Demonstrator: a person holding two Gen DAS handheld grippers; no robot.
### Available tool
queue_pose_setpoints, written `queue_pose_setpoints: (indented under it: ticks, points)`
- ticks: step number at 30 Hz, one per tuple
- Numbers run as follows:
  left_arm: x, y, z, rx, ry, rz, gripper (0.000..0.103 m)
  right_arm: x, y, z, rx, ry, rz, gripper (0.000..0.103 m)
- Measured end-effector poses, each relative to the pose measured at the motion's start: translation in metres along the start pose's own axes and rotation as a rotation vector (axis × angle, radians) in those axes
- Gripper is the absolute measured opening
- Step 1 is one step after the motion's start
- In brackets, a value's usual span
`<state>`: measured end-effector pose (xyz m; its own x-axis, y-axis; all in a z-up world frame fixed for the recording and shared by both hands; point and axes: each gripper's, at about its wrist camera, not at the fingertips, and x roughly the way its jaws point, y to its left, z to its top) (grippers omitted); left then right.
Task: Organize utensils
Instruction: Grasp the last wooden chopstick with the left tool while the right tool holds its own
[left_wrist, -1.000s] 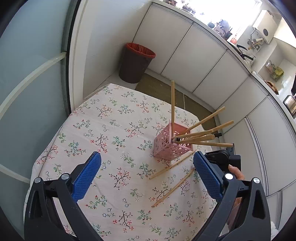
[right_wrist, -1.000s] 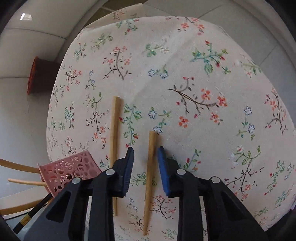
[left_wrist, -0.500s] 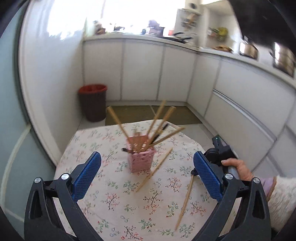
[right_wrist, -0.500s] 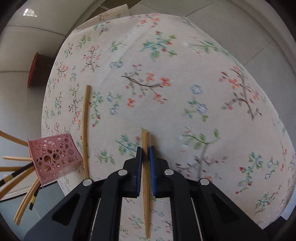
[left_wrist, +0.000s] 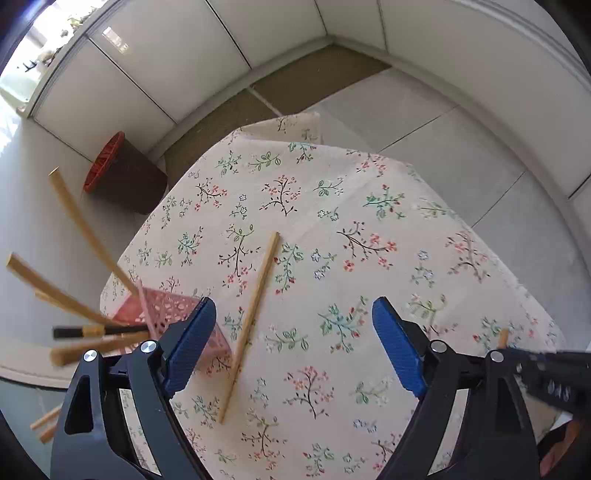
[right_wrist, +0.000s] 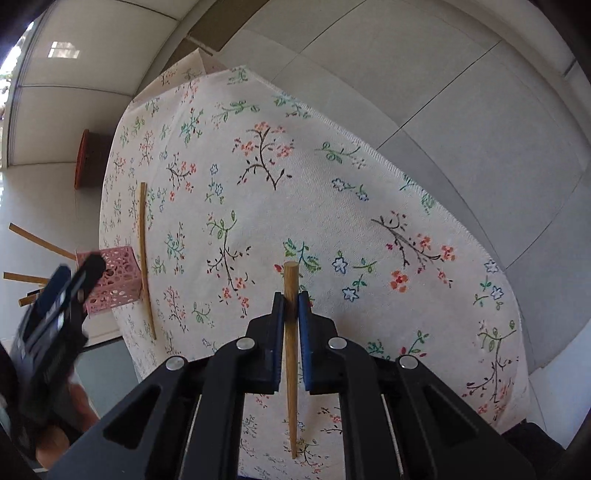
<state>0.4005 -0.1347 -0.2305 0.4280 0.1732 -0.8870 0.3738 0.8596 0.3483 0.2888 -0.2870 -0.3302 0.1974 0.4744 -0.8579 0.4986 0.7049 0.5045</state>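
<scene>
Pink holder (left_wrist: 173, 314): several chopsticks already in. Right gripper (right_wrist: 291, 306): jaws clamped on one chopstick (right_wrist: 290, 354). Left gripper (left_wrist: 291, 343): jaws apart, empty. One loose chopstick (left_wrist: 251, 317) remains on surface (left_wrist: 406, 236).

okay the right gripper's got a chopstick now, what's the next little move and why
Probably carry it left toward the pink holder. The right gripper is shut on the chopstick, the holder already has several sticks in it, and the left gripper hangs open over the other chopstick.

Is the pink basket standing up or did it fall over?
Tipped over. The pink basket lies on its side on the tablecloth, and its chopsticks fan out sideways past the table edge.
</scene>
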Motion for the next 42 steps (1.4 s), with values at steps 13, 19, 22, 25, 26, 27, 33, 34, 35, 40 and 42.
queue_pose_setpoints:
  ticks: [13,19,22,25,26,27,33,34,35,40,42]
  points:
    - [0.110,0.017,0.052,0.040,0.179,-0.110,0.069,0.002,0.002,0.014,-0.028,0.070,0.087,0.008]
    - [0.124,0.049,0.052,-0.130,0.252,-0.325,0.052,-0.002,0.000,0.015,-0.020,0.080,0.105,0.008]
    - [0.114,0.037,0.044,-0.086,0.262,-0.358,0.015,-0.004,-0.002,0.015,-0.012,0.076,0.102,0.008]
    - [0.101,0.016,0.026,-0.008,0.233,-0.302,0.011,-0.004,-0.002,0.013,-0.012,0.075,0.096,0.008]
    - [0.098,0.013,0.020,-0.005,0.228,-0.299,0.011,-0.004,-0.002,0.012,-0.016,0.076,0.092,0.008]
    - [0.095,0.013,0.014,-0.007,0.216,-0.294,0.009,-0.004,-0.002,0.010,-0.018,0.077,0.089,0.008]
    - [0.088,0.012,-0.018,0.007,0.271,-0.378,0.018,0.005,0.004,0.003,-0.037,0.101,0.056,0.008]
    - [0.086,0.011,-0.024,0.005,0.271,-0.382,0.022,0.008,0.006,0.001,-0.041,0.111,0.049,0.008]
    - [0.084,0.009,-0.030,0.007,0.267,-0.379,0.027,0.012,0.007,-0.001,-0.045,0.122,0.041,0.008]
    - [0.068,-0.005,-0.056,0.011,0.219,-0.338,0.013,0.025,0.011,-0.001,-0.031,0.129,0.023,0.008]
    - [0.062,-0.010,-0.067,0.012,0.195,-0.300,0.006,0.024,0.009,0.001,-0.019,0.121,0.041,0.008]
